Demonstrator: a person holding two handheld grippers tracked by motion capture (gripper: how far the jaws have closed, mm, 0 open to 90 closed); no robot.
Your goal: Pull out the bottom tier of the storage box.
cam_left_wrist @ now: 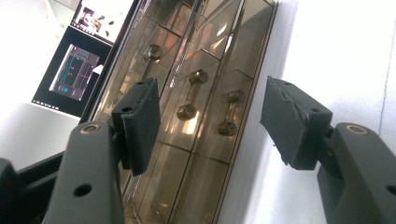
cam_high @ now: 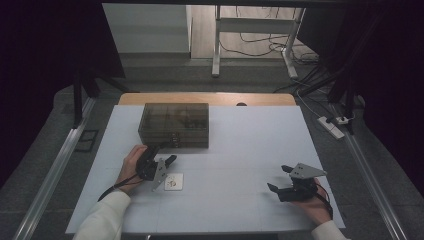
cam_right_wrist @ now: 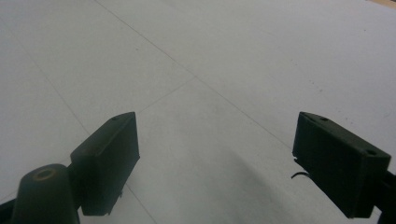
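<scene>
- A smoky, see-through drawer box (cam_high: 174, 125) stands on the white worktop (cam_high: 240, 150), toward its far left part, with its front of stacked drawers facing the person.
- The left claw (cam_high: 166, 154) sits just in front of that box, at its lower left corner, held by the left hand (cam_high: 134, 162) and rolled onto its side.
- In the left gripper view the left claw (cam_left_wrist: 210, 116) is spread, its two pads standing on either side of the brass-coloured drawer handles (cam_left_wrist: 191, 95); the pads press on nothing, and one handle lies in the gap between them.
- A small white card-like piece (cam_high: 173, 182) lies flat on the worktop just beside the left hand, on the near side of the box.
- The right claw (cam_high: 280, 178) rests low over the near right part of the worktop, well apart from the box, in the right hand (cam_high: 312, 200).
- In the right gripper view the right claw (cam_right_wrist: 215, 158) is spread wide, with bare white worktop between its pads.
- Beyond the worktop, a white power strip (cam_high: 332, 126) lies on the grey floor at the right.
</scene>
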